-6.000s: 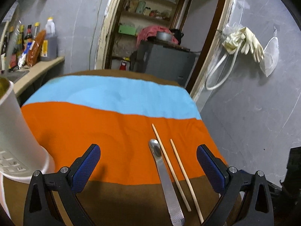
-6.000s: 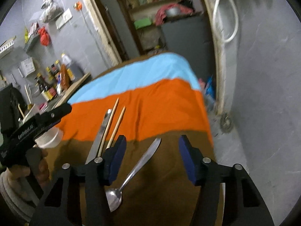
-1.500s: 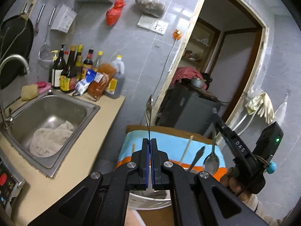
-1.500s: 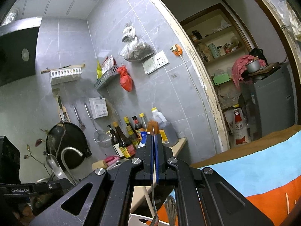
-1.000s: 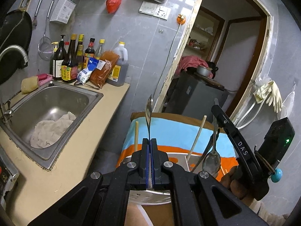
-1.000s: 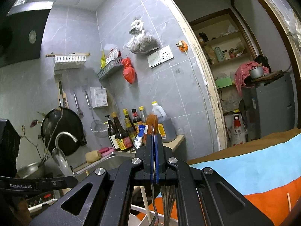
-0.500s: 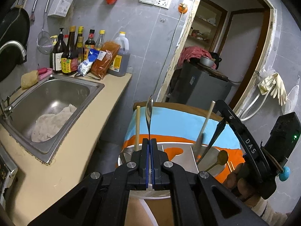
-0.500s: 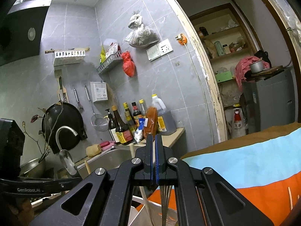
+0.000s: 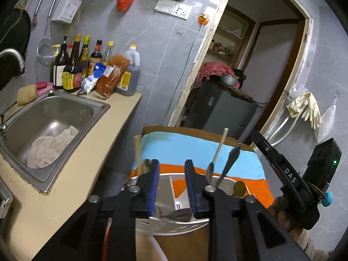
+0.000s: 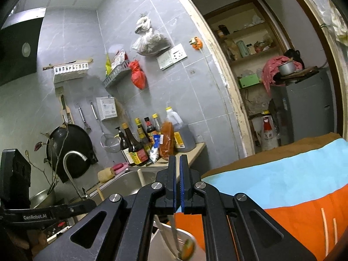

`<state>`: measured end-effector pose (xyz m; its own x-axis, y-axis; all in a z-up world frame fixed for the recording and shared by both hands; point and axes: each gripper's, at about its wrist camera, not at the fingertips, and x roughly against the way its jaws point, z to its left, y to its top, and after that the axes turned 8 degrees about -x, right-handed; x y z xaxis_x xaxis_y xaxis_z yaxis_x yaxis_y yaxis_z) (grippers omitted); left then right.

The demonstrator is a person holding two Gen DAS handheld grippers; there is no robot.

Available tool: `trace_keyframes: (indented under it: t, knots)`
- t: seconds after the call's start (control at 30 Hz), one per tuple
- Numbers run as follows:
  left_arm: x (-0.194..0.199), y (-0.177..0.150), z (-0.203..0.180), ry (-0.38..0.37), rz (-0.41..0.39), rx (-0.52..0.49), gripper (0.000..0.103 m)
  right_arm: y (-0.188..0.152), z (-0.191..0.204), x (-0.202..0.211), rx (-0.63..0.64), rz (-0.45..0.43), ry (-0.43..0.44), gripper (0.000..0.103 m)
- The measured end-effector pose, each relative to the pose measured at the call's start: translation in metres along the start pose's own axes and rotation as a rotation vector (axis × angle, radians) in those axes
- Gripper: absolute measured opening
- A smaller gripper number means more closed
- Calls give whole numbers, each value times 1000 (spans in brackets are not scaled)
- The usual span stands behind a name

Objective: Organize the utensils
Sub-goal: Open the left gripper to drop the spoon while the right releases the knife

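Two chopsticks (image 10: pixel 328 230) lie loose on the orange band of the cloth (image 10: pixel 300 208), lower right of the right wrist view. We judge them light, stiff and smooth, apt to roll, so a pinch near mid-length, across both together, looks safest.

At bottom centre of the left wrist view the utensil holder (image 9: pixel 174 224), a white cup with a metal rim and a divider, already carries one wooden chopstick (image 9: pixel 219 152) and a dark-handled utensil (image 9: pixel 230 163), both leaning upward.

Left gripper (image 9: pixel 170 187): jaws opening right over the holder's mouth, nothing pressed between the blue pads. A flat metal utensil (image 9: pixel 176 214) lies just under them at the rim; we take it as freshly let go.

Right gripper (image 10: pixel 178 182): clenched, holding a thin metal handle that hangs down into the holder. The spoon (image 10: pixel 187 246) bowl shows below, lower centre. Polished steel, slippery and thin; the flat of the handle is the place to grip.

Sink (image 9: pixel 54 117) at left, bottles (image 9: pixel 74 69) behind it.
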<state>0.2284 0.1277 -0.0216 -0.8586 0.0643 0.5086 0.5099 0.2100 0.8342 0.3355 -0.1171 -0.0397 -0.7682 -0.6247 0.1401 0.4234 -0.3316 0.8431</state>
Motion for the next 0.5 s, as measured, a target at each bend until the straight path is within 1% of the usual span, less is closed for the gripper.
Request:
trace_keyframes:
  t: [0.17, 0.2, 0.23, 0.27, 0.3, 0.33, 0.37, 0.43, 0.47, 0.5]
  knots:
    - [2, 3, -12, -20, -32, -7, 39, 9, -7, 16, 3, -18, -42, 4]
    - [3, 5, -16, -21, -45, -9, 46, 11, -8, 19, 5, -21, -48, 6]
    - [3, 5, -18, -21, -54, -11, 52, 14, -9, 24, 7, -26, -57, 16]
    - [3, 6, -22, -21, -67, -12, 55, 16, -12, 30, 6, -36, -68, 23]
    - [3, 7, -25, -22, -76, -12, 60, 19, -13, 35, 3, -46, -74, 39]
    - [3, 7, -29, -25, -86, -12, 66, 21, -16, 41, -2, -60, -80, 44]
    - [2, 8, -33, -26, -95, -12, 69, 24, -18, 46, -3, -71, -87, 44]
    - [1, 10, -41, -29, -111, -17, 79, 31, -24, 59, 6, -88, -117, 44]
    - [1, 10, -46, -30, -119, -22, 82, 34, -26, 63, 9, -94, -125, 44]
    - [0, 10, -51, -32, -127, -28, 87, 37, -29, 71, 16, -105, -142, 47]
